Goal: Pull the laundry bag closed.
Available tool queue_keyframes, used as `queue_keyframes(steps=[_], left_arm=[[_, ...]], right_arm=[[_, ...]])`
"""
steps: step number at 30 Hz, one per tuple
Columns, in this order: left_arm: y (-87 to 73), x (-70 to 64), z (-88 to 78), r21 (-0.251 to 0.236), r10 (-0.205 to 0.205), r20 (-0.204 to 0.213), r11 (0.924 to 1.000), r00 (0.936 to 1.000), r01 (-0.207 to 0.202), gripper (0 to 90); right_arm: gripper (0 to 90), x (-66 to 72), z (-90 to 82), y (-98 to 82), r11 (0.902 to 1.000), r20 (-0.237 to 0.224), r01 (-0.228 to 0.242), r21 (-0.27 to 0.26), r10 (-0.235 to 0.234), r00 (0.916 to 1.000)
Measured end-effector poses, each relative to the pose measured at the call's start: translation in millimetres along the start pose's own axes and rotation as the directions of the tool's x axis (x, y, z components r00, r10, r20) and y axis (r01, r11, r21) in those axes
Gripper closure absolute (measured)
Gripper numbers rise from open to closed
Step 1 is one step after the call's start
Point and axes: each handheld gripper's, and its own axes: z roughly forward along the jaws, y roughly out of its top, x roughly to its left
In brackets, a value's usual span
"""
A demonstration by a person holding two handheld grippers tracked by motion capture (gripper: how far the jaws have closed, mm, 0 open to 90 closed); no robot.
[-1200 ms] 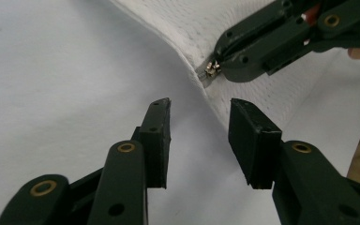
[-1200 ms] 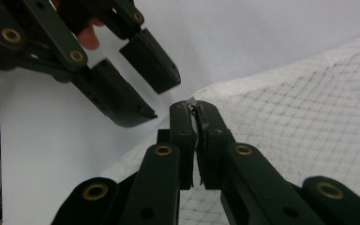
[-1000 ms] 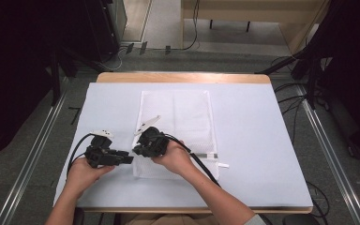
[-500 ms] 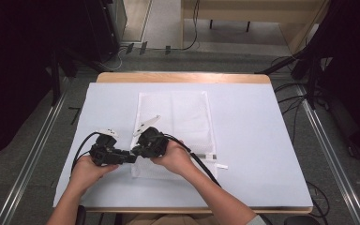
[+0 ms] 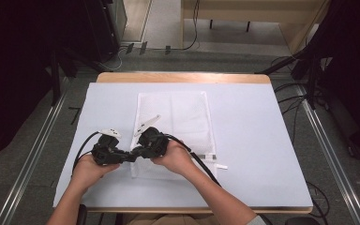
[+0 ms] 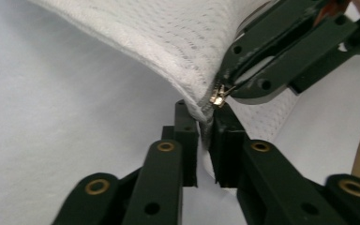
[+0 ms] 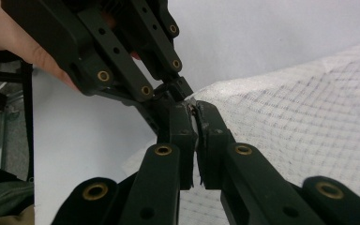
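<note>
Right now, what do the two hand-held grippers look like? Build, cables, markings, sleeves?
Both are black. The left hand-held gripper and right hand-held gripper each carry a pale three-cornered plate on top and trail a black cable. The jaws are flat linkage bars joined by brass-coloured rivets, ending in blocky black pads. No markings legible. Forearms bare, no sleeves visible.

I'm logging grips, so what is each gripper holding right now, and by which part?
Both hold the white mesh bag at its near left corner. The left gripper pinches the corner edge by the zipper; the right gripper clamps the zipper pull.
</note>
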Motion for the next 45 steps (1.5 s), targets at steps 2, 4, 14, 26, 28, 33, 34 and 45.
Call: queue_keyframes(steps=[2, 4, 14, 26, 28, 33, 34, 45], left_arm=[[0.4, 0.3, -1.2, 0.001, -0.009, -0.004, 1.0, 1.0, 0.009, 87.1], [0.7, 0.1, -2.5, 0.001, -0.017, -0.001, 0.9999, 0.9999, 0.017, 87.5], [3.0, -1.8, -1.6, 0.025, -0.006, -0.001, 0.9997, 1.0, 0.007, 88.4], [2.8, -2.0, -3.7, 0.021, -0.003, -0.012, 0.9998, 0.9999, 0.003, 88.8], [2.7, -2.2, -3.4, 0.022, -0.004, -0.013, 0.9998, 0.9999, 0.004, 88.8], [2.7, -2.5, -4.0, 0.022, 0.0, -0.01, 0.9998, 1.0, 0.001, 88.8], [2.7, -2.4, -4.0, 0.021, 0.003, -0.011, 0.9998, 0.9999, -0.002, 88.8], [1.2, -1.7, -6.4, 0.012, -0.001, -0.005, 0.9999, 1.0, 0.001, 88.7]], right_arm=[[87.7, 0.3, 0.7, -0.5, 1.0, 0.001, 0.004, 0.008, -0.004, 1.0], [87.7, 0.1, 1.0, -0.5, 1.0, 0.001, -0.005, 0.002, 0.005, 1.0], [87.9, -6.0, 4.7, -5.4, 0.9994, 0.011, -0.031, 0.016, 0.03, 0.9995], [88.1, -9.0, 5.4, -10.8, 0.999, 0.013, -0.044, 0.001, 0.044, 0.9989], [88.0, -9.4, 5.4, -11.4, 0.9986, 0.011, -0.052, -0.001, 0.052, 0.9986], [88.0, -10.4, 4.8, -13.3, 0.9991, 0.009, -0.043, -0.001, 0.043, 0.999], [88.1, -10.5, 4.5, -13.6, 0.9991, 0.007, -0.041, -0.001, 0.041, 0.9991], [88.0, -16.0, 1.9, -20.9, 0.999, 0.032, -0.044, 0.01, 0.044, 0.9985]])
